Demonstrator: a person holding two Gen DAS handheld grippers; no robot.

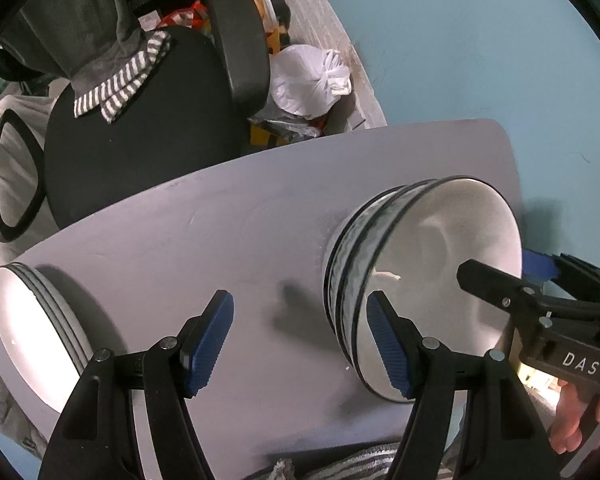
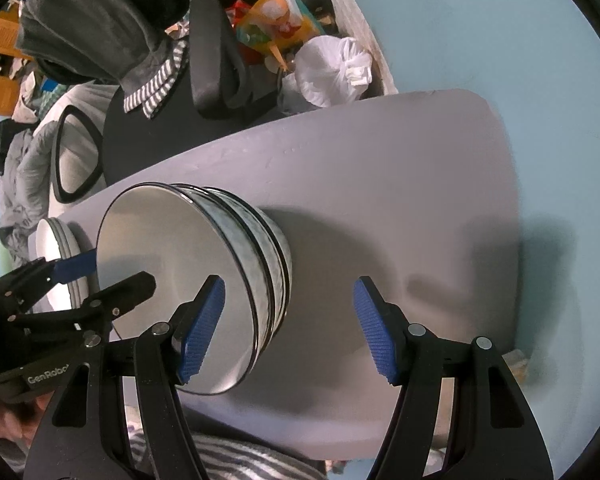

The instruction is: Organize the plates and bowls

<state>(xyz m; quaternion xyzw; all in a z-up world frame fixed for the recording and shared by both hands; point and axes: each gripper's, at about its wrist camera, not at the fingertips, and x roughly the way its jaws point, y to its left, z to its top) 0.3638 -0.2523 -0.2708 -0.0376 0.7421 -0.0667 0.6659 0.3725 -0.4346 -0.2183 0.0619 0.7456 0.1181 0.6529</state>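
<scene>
While both grippers hang over the small table (image 1: 204, 240), two piles of crockery sit on it: a stack of three nested bowls (image 1: 404, 280) and, well apart at the table's other end, a stack of flat white plates (image 1: 32, 328), three rims by my count. The bowls are round and deep, smooth white inside, with a mottled grey outside and thin dark rims. The left gripper (image 1: 300, 344) has its ribbed blue pads spread, nothing between them, one pad just beside the bowls' rim. The right gripper (image 2: 288, 328) is likewise spread, one pad over the top bowl's mouth, gripping nothing. The table is pale, matte, with rounded corners, on a light blue floor (image 2: 500, 40). Beside it stand a black office chair (image 1: 140, 152) draped with grey clothing and a tied white bag (image 1: 312, 80).
</scene>
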